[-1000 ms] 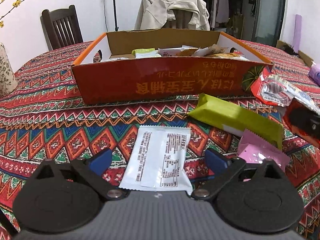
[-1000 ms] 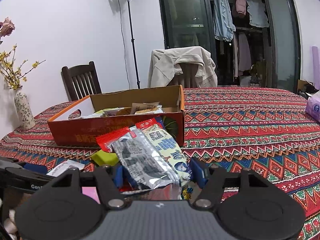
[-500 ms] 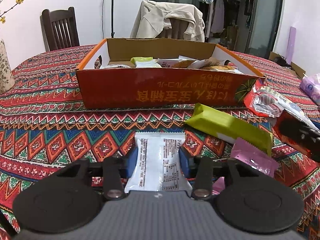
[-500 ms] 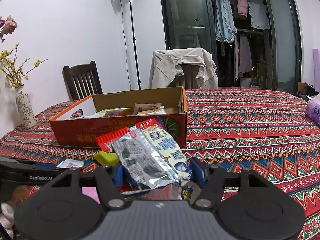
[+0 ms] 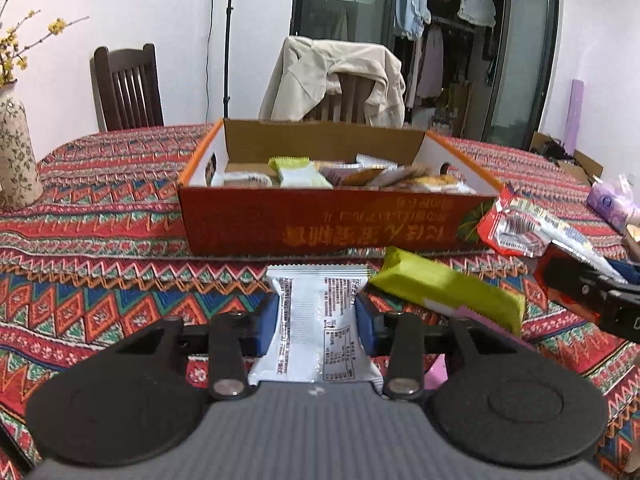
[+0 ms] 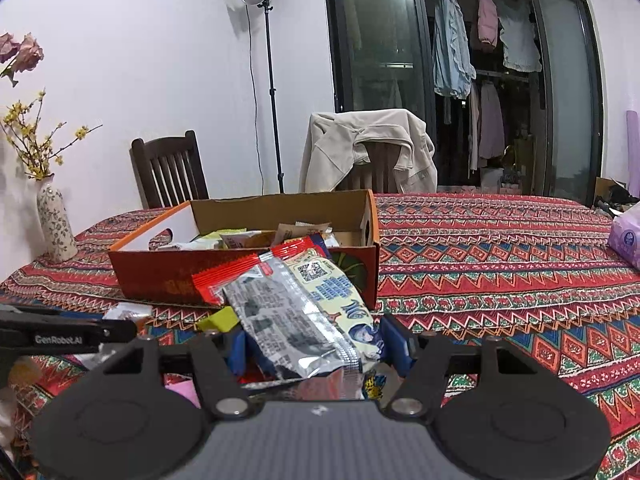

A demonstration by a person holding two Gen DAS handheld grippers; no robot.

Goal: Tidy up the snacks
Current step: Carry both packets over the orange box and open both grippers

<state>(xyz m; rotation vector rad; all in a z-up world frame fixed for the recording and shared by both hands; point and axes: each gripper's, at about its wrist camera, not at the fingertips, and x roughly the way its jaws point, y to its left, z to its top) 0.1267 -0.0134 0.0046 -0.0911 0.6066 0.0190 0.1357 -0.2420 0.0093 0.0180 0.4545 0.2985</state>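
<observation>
A white snack packet [image 5: 316,292] sits between the blue pads of my left gripper [image 5: 318,322], whose jaws are still closing and press its sides. It is lifted just off the patterned tablecloth. Beyond it stands the open orange cardboard box [image 5: 320,224] with several snack packets inside. My right gripper [image 6: 316,344] is shut on a red and silver snack bag [image 6: 296,304], held up in front of the box's right corner [image 6: 370,264]. In the left wrist view that bag [image 5: 516,228] shows at the right.
A green packet [image 5: 448,292] and a pink one [image 5: 436,372] lie on the cloth right of the left gripper. A flowered vase [image 5: 16,152] stands far left, a purple tissue pack [image 5: 612,204] far right. Two chairs stand behind the table, one with a jacket.
The left jaws went from wide open to shut on the white packet, and the gripper rose a little with it. The right gripper and its bag kept still.
</observation>
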